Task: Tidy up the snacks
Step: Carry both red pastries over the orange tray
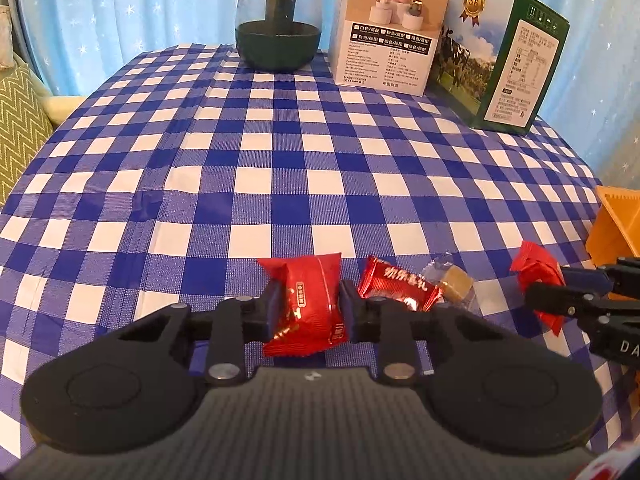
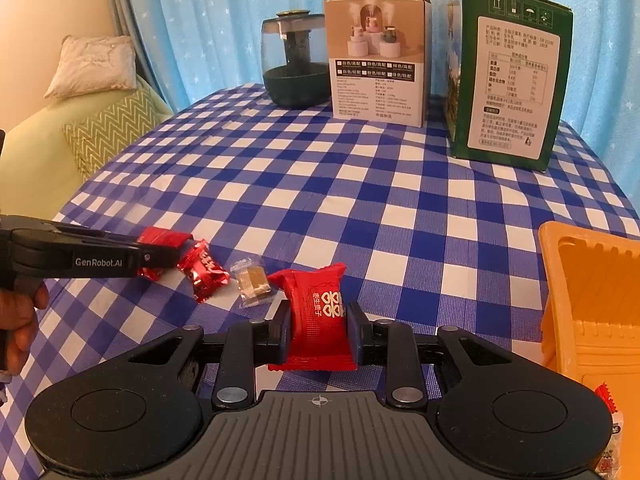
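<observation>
Two red snack packets are in hand: the left gripper (image 1: 307,307) has its jaws pinching one red packet (image 1: 306,300) low over the table (image 1: 280,168), and the right gripper (image 2: 319,330) pinches another red packet (image 2: 320,316) near the orange tray (image 2: 560,280). A shiny red candy (image 2: 204,270) and a clear-wrapped tan sweet (image 2: 253,280) lie loose on the checked cloth between the grippers. One wrapped snack (image 2: 606,432) shows by the tray's near corner, so sorting looks begun, with at least four pieces left to place.

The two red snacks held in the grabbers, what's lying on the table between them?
Two loose sweets on the checked tablecloth: a shiny red candy and a clear-wrapped tan candy. The right wrist view shows them best.
</observation>
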